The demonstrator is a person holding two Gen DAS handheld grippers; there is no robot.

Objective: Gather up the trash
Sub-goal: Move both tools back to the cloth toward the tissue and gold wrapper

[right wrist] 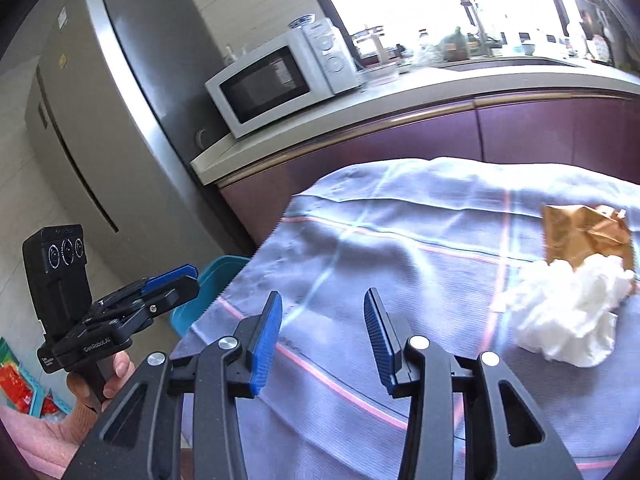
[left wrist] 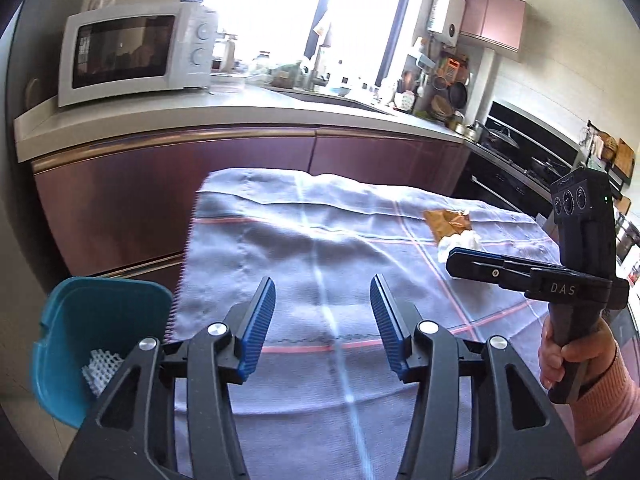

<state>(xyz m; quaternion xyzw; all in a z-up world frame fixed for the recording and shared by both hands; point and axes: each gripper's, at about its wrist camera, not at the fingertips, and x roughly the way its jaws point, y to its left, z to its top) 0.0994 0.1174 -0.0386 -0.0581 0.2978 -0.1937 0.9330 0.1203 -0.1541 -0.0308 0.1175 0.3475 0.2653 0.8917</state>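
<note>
Both grippers, left [left wrist: 323, 322] and right [right wrist: 323, 334], hung open, empty. Tissue [right wrist: 568, 312] and brown wrapper [right wrist: 588, 236] lay touching on cloth-covered counter [right wrist: 360, 240]; teal bin [left wrist: 80, 332] beside edge for dropping.

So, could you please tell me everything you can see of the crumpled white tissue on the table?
The crumpled white tissue is a loose, soft-looking paper wad, bunched into irregular folds. It lies on the pale checked tablecloth, its far edge overlapping a creased brown paper wrapper. Neither gripper touches it.
</note>
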